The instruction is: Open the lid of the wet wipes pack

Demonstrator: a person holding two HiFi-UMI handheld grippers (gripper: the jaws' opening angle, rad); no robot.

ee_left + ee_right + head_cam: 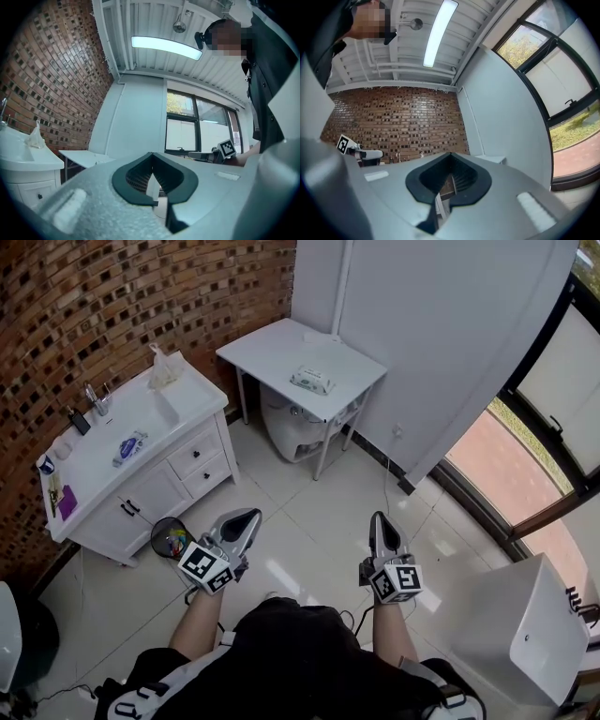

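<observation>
The wet wipes pack [311,381], white and green, lies on a small white table [272,348] against the far wall. Its lid looks flat, though it is too small to tell. Both grippers hang over the tiled floor, well short of the table. My left gripper [249,516] is shut with nothing in it, and its jaws meet in the left gripper view [151,155]. My right gripper [377,518] is shut and empty too, with its jaws together in the right gripper view [450,155]. Both point roughly level towards the table.
A white vanity [141,488] with a sink, tap and a blue pack [129,447] stands at the left by the brick wall. A small bin [170,538] sits beside it on the floor. A white appliance [298,432] sits under the table. A white cabinet [527,638] stands at the right.
</observation>
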